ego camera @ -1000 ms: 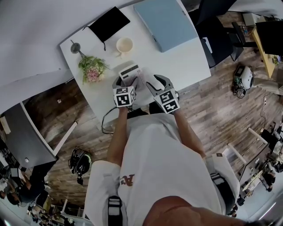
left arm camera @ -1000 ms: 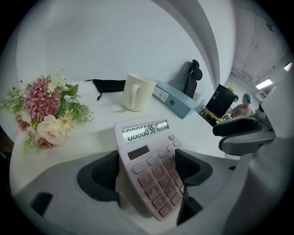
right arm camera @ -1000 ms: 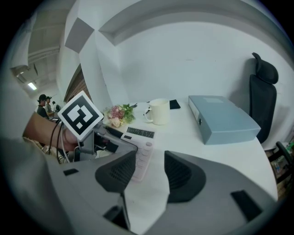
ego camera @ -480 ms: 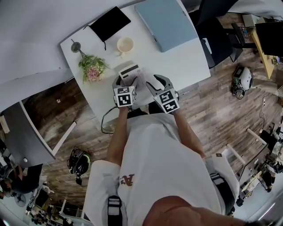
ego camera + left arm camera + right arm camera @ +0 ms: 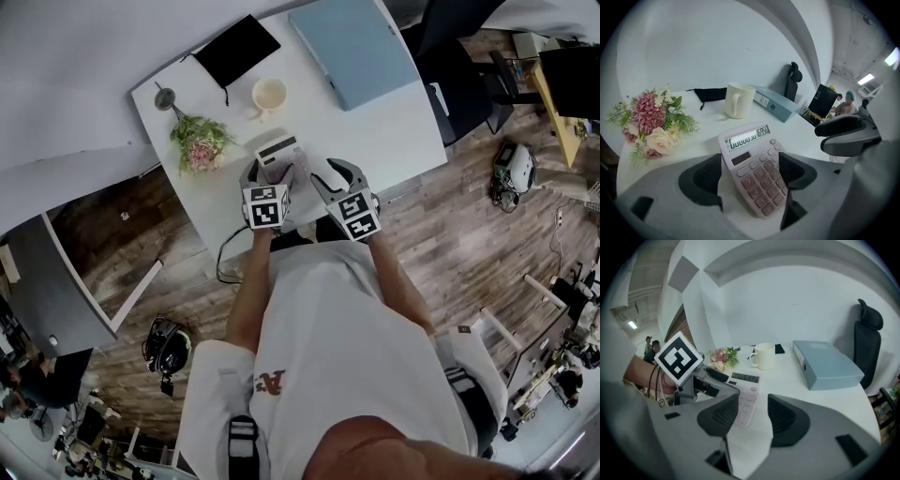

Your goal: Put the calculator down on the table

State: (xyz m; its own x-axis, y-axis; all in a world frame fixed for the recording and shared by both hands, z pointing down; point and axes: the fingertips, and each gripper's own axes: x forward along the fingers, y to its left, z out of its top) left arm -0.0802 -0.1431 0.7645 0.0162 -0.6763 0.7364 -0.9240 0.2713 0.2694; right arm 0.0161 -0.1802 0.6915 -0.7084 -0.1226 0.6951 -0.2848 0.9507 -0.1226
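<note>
A pink calculator [image 5: 277, 150] with a lit display lies tilted between the jaws of my left gripper [image 5: 272, 167], near the front edge of the white table [image 5: 394, 122]. In the left gripper view the calculator [image 5: 757, 176] sits slanted, with both pads against its side edges near the display. I cannot tell whether its base rests on the tabletop. My right gripper [image 5: 328, 173] hovers just right of it, open, with only bare table between its pads. In the right gripper view the calculator [image 5: 746, 394] shows just left of that gripper's [image 5: 753, 411] jaws.
A cream mug [image 5: 269, 96] stands behind the calculator and a bunch of pink flowers [image 5: 199, 145] lies to its left. A black pouch [image 5: 234, 49] and a blue binder [image 5: 354, 47] lie at the table's far side. A black office chair [image 5: 459, 56] stands at the right.
</note>
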